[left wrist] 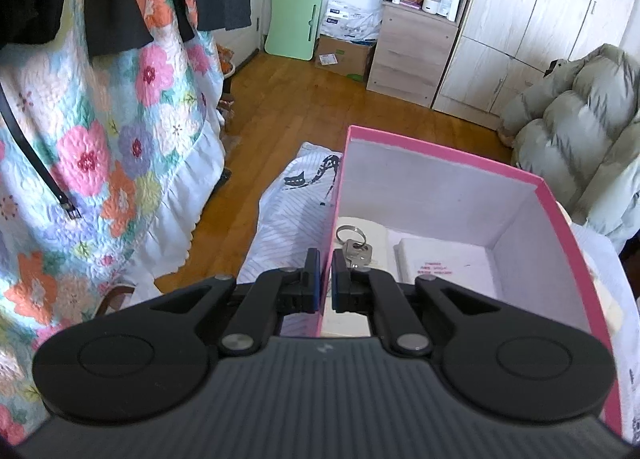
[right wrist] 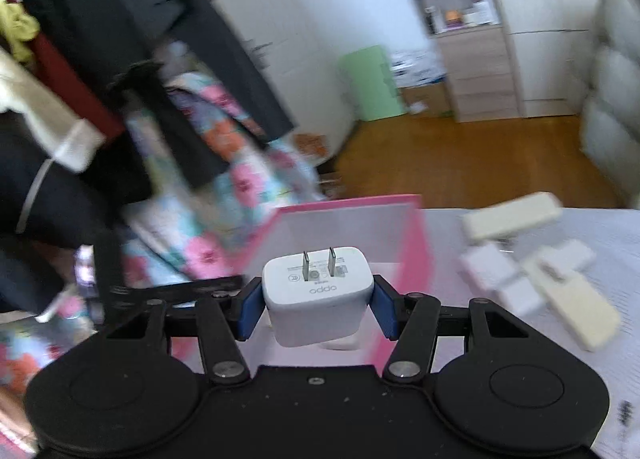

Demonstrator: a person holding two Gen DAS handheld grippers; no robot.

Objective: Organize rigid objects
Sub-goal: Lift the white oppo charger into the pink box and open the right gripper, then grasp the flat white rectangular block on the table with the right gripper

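Note:
A pink box (left wrist: pixel 440 147) with a white inside stands on the striped bedding. Its left wall runs between the pads of my left gripper (left wrist: pixel 326 255), which is shut on that wall. Inside the box lie a key on a ring (left wrist: pixel 356 247) and a flat white packet (left wrist: pixel 444 263). In the right wrist view my right gripper (right wrist: pixel 318 293) is shut on a white charger (right wrist: pixel 320 311), prongs pointing up. It is held in the air just before the pink box (right wrist: pixel 420 243). The picture is blurred by motion.
Several cream and white blocks (right wrist: pixel 512 215) lie on the bedding right of the box. A floral quilt (left wrist: pixel 100 139) and dark clothes hang at the left. A puffy grey-green jacket (left wrist: pixel 580 119) sits at the right. Wood floor (left wrist: pixel 304 99) and cabinets lie beyond.

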